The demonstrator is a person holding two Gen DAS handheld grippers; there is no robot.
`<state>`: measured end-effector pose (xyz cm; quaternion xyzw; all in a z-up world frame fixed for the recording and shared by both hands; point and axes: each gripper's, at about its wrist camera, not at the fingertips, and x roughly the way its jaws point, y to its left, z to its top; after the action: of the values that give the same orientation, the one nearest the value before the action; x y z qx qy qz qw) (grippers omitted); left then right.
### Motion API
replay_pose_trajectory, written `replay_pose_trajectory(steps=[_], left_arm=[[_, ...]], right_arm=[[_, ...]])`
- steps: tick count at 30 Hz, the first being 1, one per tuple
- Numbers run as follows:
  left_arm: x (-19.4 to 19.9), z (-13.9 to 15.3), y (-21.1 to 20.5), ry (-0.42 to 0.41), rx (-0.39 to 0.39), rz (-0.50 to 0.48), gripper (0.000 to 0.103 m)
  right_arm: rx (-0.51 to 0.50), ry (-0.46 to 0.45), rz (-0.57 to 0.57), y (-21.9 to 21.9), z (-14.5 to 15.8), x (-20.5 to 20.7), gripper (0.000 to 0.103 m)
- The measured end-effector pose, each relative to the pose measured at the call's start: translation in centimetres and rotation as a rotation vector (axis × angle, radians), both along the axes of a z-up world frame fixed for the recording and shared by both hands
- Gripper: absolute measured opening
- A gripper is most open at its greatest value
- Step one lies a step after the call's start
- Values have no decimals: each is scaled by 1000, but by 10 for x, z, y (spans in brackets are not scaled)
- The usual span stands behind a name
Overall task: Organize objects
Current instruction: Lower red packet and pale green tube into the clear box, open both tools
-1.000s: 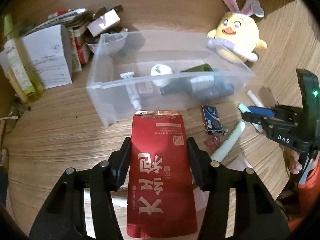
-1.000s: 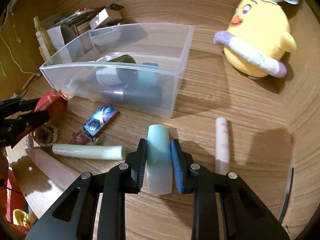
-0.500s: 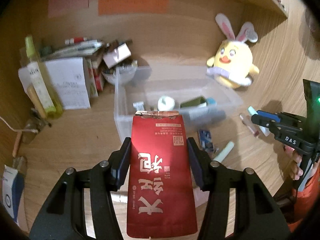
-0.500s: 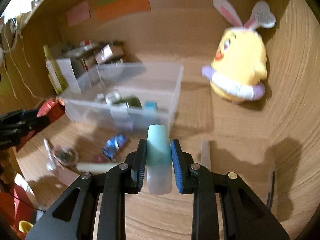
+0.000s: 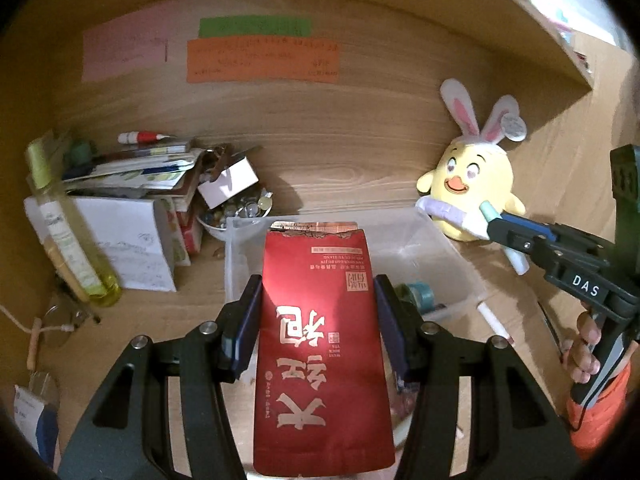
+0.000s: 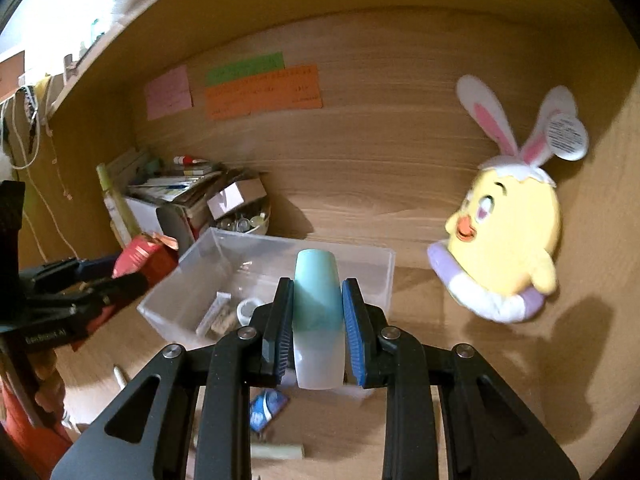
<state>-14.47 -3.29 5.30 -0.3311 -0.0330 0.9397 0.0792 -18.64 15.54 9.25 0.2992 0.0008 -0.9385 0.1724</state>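
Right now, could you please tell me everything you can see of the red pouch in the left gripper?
The red pouch is a flat, glossy foil-like packet with gold and pale printed characters and a torn, coppery top edge. The left gripper is closed on it, one pad against each long side, so it is held off the desk, its torn end pointing away toward the clear plastic bin. In the right wrist view only its crumpled top shows. Nothing else touches it.

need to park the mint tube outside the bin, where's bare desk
Bare wood lies between the clear bin and the plush chick, and behind the bin toward the back wall. The left corner is crowded with boxes, papers and a bowl.
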Motion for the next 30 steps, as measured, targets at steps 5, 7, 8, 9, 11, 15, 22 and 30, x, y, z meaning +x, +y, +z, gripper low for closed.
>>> replay_pose_trajectory(steps=[5,7,8,9,11,15,22,30], left_arm=[[-35,-11,9,-53,-12,-12,54],[-47,-16,13,-73,-19,-14,54],[-54,-20,15,-85,-24,-16,54],[-62,-25,17,-103,-29,-17,54],[-72,-32,20,-127,-34,-19,54],[-91,-50,25,-182,-53,-24,54],[-110,-69,26,-234,-71,-14,54],[-104,-61,24,-214,-78,-22,54]], right_arm=[[21,-61,11,-16,-12,-34,22],[49,-85,12,-25,-21,-46,22],[59,-97,12,-27,-25,-51,22],[73,-117,15,-31,-32,-57,22],[91,-144,21,-36,-42,-64,22],[152,-192,18,-47,-64,-76,22],[175,-255,10,-51,-85,-91,22],[187,-257,21,-54,-81,-87,23]])
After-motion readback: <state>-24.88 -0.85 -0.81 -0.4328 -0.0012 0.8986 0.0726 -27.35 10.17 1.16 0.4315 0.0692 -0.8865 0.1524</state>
